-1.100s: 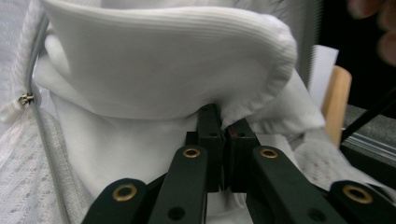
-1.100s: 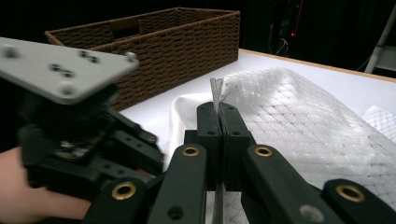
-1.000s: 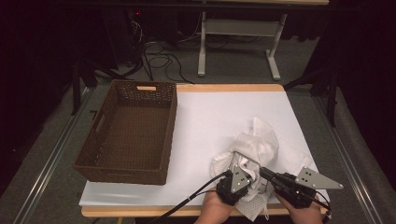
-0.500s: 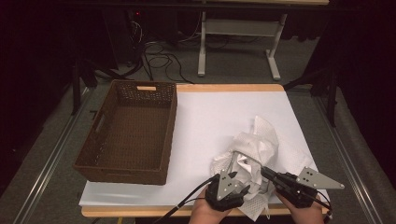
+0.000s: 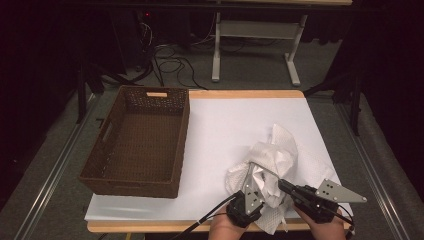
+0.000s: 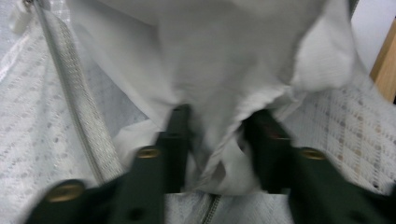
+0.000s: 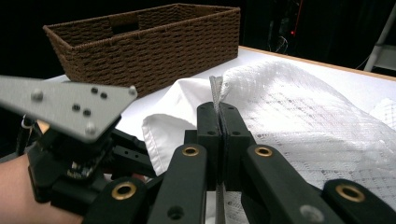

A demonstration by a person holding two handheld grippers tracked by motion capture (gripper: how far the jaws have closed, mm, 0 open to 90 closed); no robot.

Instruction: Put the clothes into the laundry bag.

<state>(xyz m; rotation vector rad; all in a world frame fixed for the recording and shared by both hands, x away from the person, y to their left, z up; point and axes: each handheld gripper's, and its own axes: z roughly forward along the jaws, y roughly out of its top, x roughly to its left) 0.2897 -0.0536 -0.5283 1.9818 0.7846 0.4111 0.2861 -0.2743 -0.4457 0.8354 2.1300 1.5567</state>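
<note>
Wicker basket [image 5: 137, 142] sits on the left half of the counter [image 5: 225, 125], holding nothing, well apart from the work. Landmark for everything below.

Right of the basket, at the counter's near edge: white mesh garment [image 5: 272, 167], crumpled, with a grey zipper tape running through it. Over the last second the heap has bunched closer toward the near edge and risen slightly; a fold now stands up on its far side.

Left tongs [image 5: 248, 192], nearest the basket, have dropped lower against the cloth than a second ago. In the left gripper view the jaws stand apart with a fold of smooth white lining [image 6: 219, 107] bulging between them, not yet pinched.

Right tongs [image 7: 217, 140], farthest from the basket, are clenched on the zipper tape [image 7: 215, 91], which rises thin and upright from between the closed jaws.

Reading: one edge is secured, the other hand is re-seating for a second hold. Garment looks about to be lifted or folded, the basket its likely destination.
</note>
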